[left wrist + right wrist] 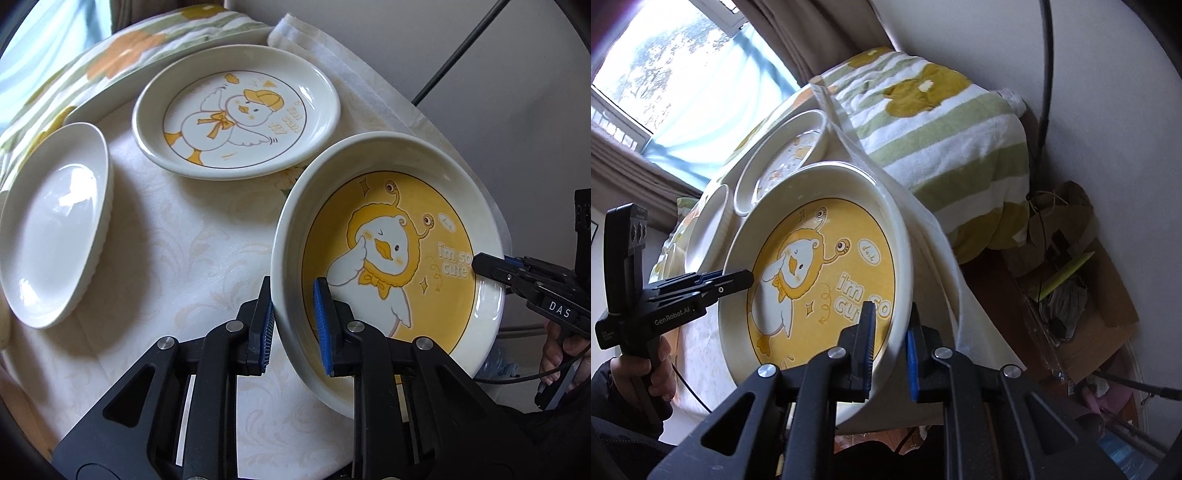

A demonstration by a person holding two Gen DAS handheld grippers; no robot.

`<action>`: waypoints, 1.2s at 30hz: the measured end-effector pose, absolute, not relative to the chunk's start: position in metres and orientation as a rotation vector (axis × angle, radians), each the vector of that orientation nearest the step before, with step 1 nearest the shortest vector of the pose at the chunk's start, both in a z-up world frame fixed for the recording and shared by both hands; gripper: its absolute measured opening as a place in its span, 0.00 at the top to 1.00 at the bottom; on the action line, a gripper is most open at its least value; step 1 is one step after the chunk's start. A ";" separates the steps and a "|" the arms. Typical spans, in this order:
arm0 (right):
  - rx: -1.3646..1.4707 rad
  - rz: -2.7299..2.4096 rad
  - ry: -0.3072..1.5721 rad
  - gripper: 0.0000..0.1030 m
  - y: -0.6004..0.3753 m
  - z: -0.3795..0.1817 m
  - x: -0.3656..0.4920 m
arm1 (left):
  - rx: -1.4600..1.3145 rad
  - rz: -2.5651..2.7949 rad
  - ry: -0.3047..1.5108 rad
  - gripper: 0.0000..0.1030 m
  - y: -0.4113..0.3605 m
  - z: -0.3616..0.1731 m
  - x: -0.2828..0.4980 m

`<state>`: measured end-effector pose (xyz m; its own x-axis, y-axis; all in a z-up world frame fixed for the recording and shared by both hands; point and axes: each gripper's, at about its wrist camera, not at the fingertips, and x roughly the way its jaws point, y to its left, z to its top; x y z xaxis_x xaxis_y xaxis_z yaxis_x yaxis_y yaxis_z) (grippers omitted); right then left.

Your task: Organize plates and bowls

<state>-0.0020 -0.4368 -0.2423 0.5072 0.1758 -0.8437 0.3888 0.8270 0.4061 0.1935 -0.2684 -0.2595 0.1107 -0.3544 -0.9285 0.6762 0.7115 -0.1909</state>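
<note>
Blue-padded fingers of the left hand-held gripper (293,325) pinch the near rim of the yellow duck plate (391,258), one pad inside the wall and one outside, drawn in as far as the rim allows. On the opposite side, the right hand-held gripper (890,354) clamps the rim in the same way, seen from its own camera with one pad over the printed lettering and the other behind the outer wall. Both pinch the plate and nothing else.

Judging by the tilt, the plate seems to be coming off the worktop (177,236): its left edge sits higher than the cloth beneath, and the right edge hangs near or past the cloth's border. So the step in hand looks like a two-handed lift of this deep plate, just started.

Beyond the left hand-held gripper's fingertips lies the white duck plate (236,110), flat on the cloth and well apart from the held one. Off to that gripper's left sits a plain white oval dish (55,236), and behind it a further white rim shows only in part.

The next move probably calls for carrying the yellow plate toward one of these, most likely the white duck plate, to stack it. That asks both hands to rise together and stay level, since a thin rim hold on each side could slip if one side leads. The load must also clear the other rims before lowering.
</note>
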 end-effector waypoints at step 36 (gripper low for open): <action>0.251 0.440 1.232 0.87 -0.164 -0.244 0.116 | -0.044 -0.209 1.256 0.83 0.077 -0.248 0.146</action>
